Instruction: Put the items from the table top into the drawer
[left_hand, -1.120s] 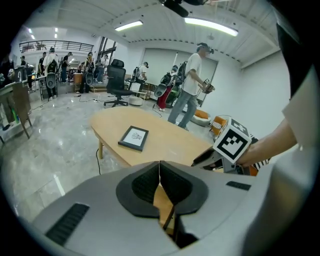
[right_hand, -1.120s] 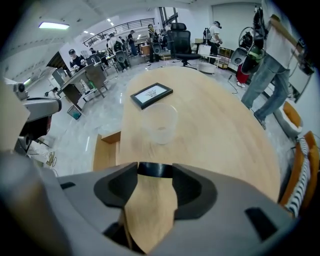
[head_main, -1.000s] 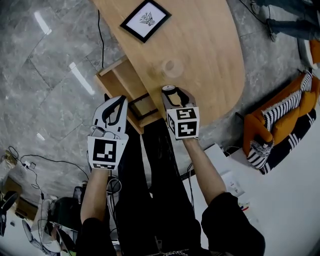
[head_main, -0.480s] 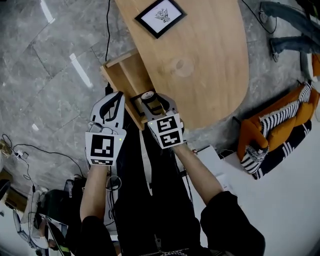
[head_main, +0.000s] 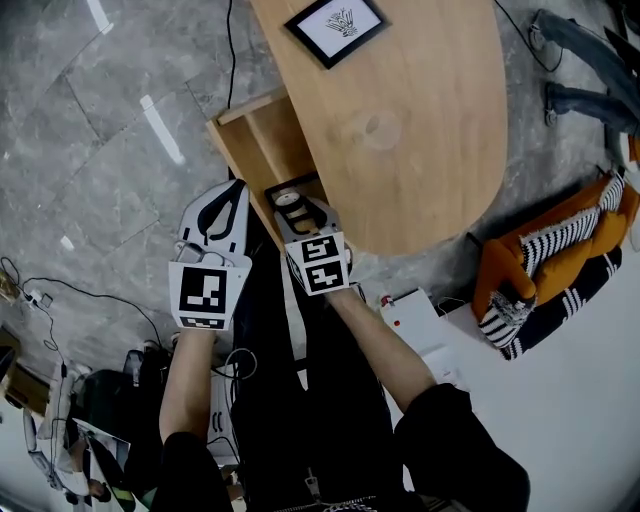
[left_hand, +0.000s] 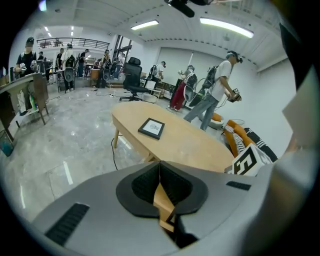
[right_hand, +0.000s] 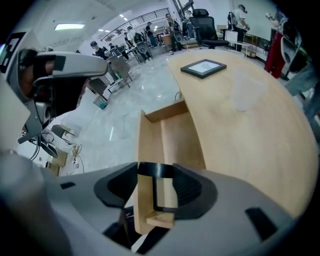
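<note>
An oval wooden table (head_main: 430, 120) has an open drawer (head_main: 250, 150) pulled out on its left side. My right gripper (head_main: 290, 200) hovers over the drawer's near end, shut on a small round black-rimmed item (head_main: 288, 198); in the right gripper view that item (right_hand: 156, 170) spans the gap between the jaws above the drawer (right_hand: 170, 135). A dark frame-like thing lies in the drawer beneath it, mostly hidden. My left gripper (head_main: 237, 190) hangs left of the drawer, shut and empty. A black picture frame (head_main: 338, 24) and a clear cup (head_main: 383, 128) rest on the table.
An orange sofa with striped cushions (head_main: 560, 250) stands to the right of the table. Cables (head_main: 60, 300) trail on the grey floor at left. A person's legs (head_main: 590, 40) show at the top right. Several people (left_hand: 210, 95) stand beyond the table.
My right gripper has carried the round item leftward, from above the table's near edge to over the open drawer. The left gripper has hardly moved.
</note>
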